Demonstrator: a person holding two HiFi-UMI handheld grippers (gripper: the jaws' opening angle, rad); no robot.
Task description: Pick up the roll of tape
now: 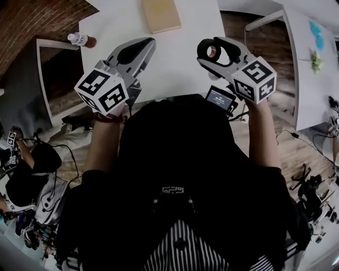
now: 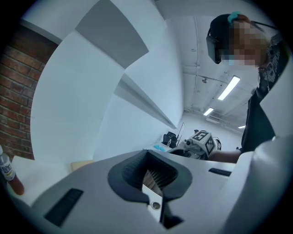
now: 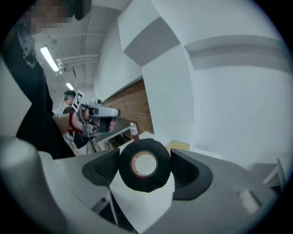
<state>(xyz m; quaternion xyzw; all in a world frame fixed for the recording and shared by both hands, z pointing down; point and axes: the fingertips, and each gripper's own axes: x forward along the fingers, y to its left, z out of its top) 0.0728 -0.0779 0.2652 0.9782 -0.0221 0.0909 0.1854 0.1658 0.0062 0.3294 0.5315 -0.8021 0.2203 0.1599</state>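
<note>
A black roll of tape (image 1: 212, 51) with a pale core is held in the air over the white table (image 1: 185, 69), between the two dark pads of my right gripper (image 1: 208, 52). In the right gripper view the roll of tape (image 3: 144, 164) faces the camera, with the right gripper (image 3: 145, 168) shut on its sides. My left gripper (image 1: 146, 45) hovers to the left at about the same height. Its jaws (image 2: 155, 203) meet at the tips with nothing in them.
A tan block (image 1: 161, 15) lies at the table's far edge and a small bottle (image 1: 80, 39) stands at its left corner. A small screen device (image 1: 221, 98) sits by the near edge. Another white table (image 1: 312, 90) stands to the right. Cables and gear cover the floor.
</note>
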